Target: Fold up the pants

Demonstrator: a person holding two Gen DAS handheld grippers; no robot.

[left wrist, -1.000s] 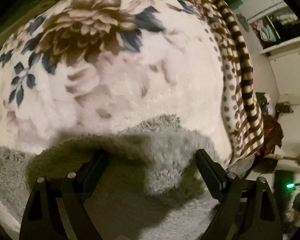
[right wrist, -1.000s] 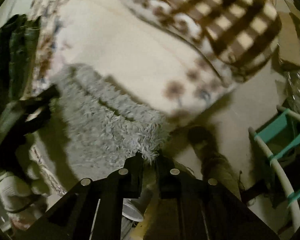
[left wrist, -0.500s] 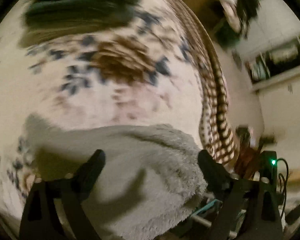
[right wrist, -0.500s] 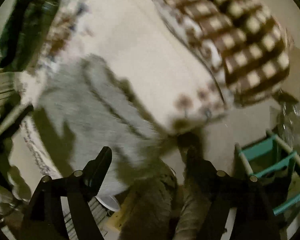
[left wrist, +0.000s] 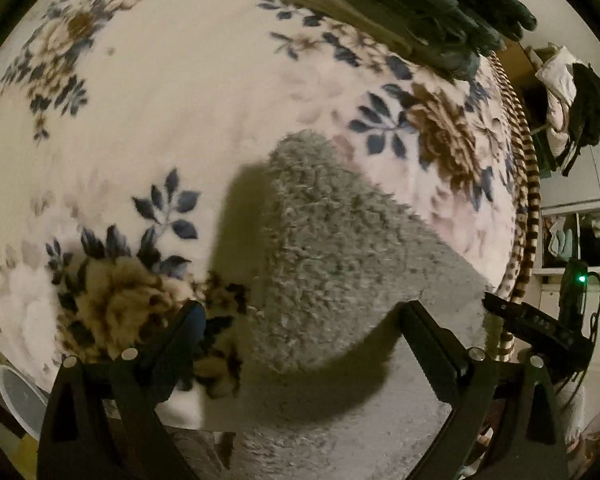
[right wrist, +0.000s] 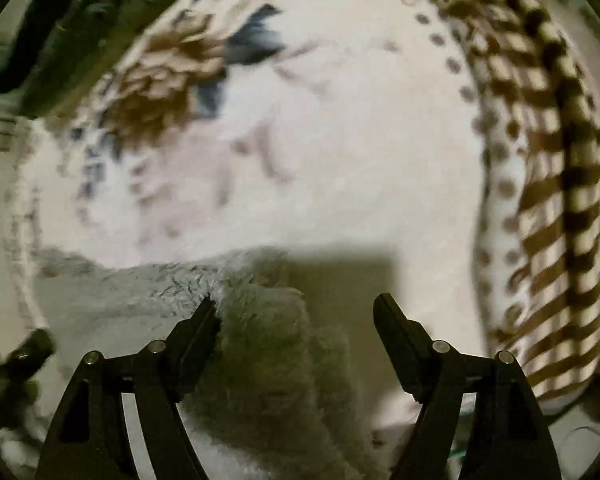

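While both grippers' fingers [left wrist: 428,340] spread wide over fluffy grey pants [left wrist: 340,248], only the left view shows stacked clothes [left wrist: 400,4].

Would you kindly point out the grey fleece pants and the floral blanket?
grey fleece pants [left wrist: 332,240], left wrist view, middle of the fuzzy folded part.
floral blanket [right wrist: 340,140], right wrist view, bare pale centre.
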